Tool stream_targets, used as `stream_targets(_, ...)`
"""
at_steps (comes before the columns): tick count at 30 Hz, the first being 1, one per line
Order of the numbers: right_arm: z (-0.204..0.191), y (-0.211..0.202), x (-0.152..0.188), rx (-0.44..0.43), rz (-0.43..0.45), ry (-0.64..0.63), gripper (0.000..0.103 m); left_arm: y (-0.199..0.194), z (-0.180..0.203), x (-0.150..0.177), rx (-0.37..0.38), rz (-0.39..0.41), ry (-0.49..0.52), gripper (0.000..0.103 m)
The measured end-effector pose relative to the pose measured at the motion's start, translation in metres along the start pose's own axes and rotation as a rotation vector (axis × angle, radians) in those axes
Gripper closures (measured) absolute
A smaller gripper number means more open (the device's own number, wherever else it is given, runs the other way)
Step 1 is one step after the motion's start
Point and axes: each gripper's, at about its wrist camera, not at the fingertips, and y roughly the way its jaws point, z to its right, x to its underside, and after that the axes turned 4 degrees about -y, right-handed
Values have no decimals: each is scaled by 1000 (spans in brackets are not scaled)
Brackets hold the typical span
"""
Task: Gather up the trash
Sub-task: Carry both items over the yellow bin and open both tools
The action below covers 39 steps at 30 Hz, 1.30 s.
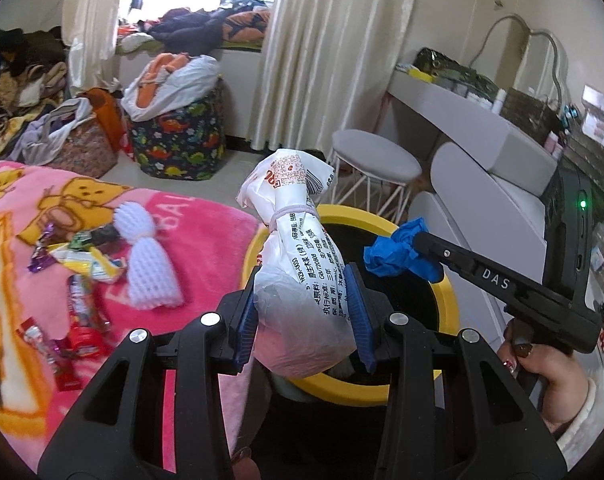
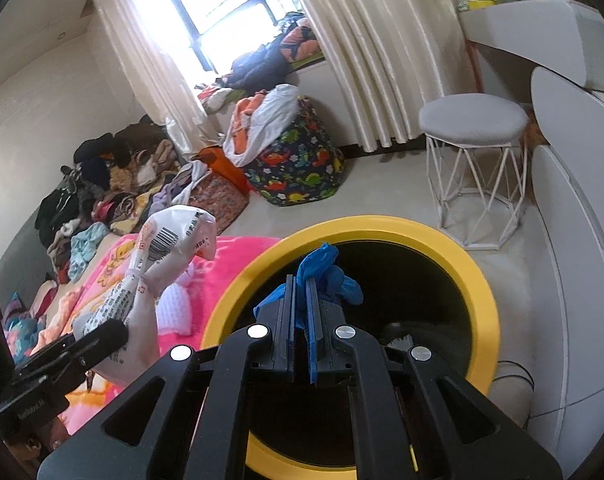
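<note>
Both tools hover over the yellow-rimmed round bin (image 2: 477,280): the left tool (image 1: 303,312) clamps a tied white printed plastic bag (image 1: 298,248) upright, the right tool (image 2: 300,320) pinches what looks like a crumpled blue glove (image 2: 325,276).

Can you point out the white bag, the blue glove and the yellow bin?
white bag (image 1: 302,280): left wrist view, its printed belly.
blue glove (image 2: 333,280): right wrist view, crumpled part above the pads.
yellow bin (image 2: 477,280): right wrist view, its rim.

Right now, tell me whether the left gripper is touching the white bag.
Touching. In the left wrist view, the left gripper has both blue pads pressed against the white bag, held above the yellow bin.
</note>
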Motion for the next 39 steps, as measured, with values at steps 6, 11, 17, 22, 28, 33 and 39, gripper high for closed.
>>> stream_targets(6,14,3,4,23,-18,28,98,21,10,0,24,-42,25,70)
stream_targets(11,23,6,5,36,-30,40,98,41,14,0,37,-74,35,69)
stream_targets(17,30,13,10,50,-57,58,81,59,13,0,23,-90,25,48)
stream_targets(22,27,17,10,64,-59,55,61,51,4,0,19,-44,16,20)
stream_targets(28,13,20,10,46,-60,31,50,35,-18,-4,-22,6,-27,11)
stream_targets(33,-6,23,7,16,-57,-12,44,20,-38,-8,-58,45,-55,11)
stream_targets(39,-36,28,4,-25,-61,-70,39,1,-66,-12,-109,92,-101,11)
